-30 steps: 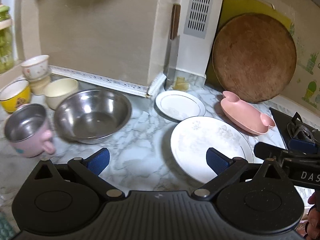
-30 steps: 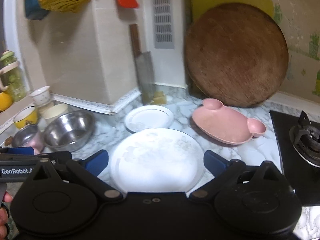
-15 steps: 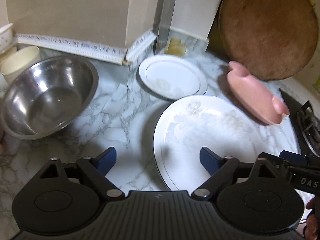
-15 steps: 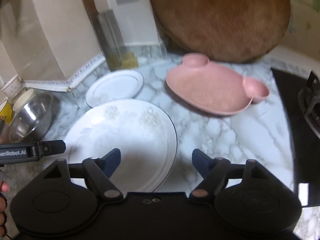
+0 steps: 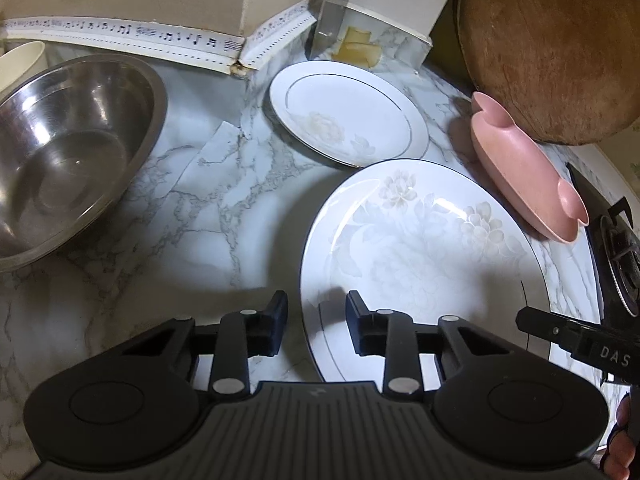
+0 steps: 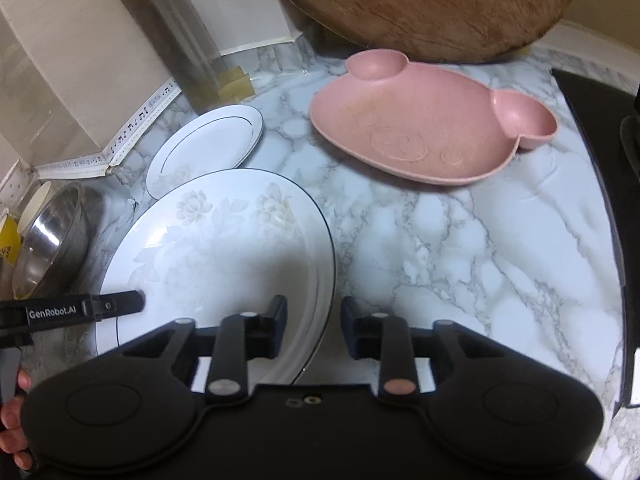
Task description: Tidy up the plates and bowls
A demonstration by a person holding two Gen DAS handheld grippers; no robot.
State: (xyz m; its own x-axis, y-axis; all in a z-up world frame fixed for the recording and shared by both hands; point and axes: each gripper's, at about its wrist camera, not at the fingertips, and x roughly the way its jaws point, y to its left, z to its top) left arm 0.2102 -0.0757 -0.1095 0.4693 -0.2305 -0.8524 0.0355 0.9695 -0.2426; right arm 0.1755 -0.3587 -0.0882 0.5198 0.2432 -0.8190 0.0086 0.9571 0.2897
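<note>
2 grippers bracket 1 big floral plate from opposite rims. Marble counter: bare stretch between the steel bowl and the plates; in the right wrist view a wider bare stretch right of the big plate, up to the black stove edge.

Round wooden board: leans at the back wall, its lower edge just behind the pink animal-shaped dish.

Steel bowl: left side, well apart from the big plate; a cream cup just behind it.

Big floral plate: centre front, flat on the counter as far as I can tell. Far rim just beside the small plate; touching or overlapping, cannot tell. Right rim near the pink dish, a narrow gap showing.

Left gripper: fingers narrowed, straddling the plate's left rim, 1 pad over the plate, 1 outside. Gaps still show; not pinching.

Right gripper: same posture on the right rim, narrowed, rim between pads, contact not seen.
</note>
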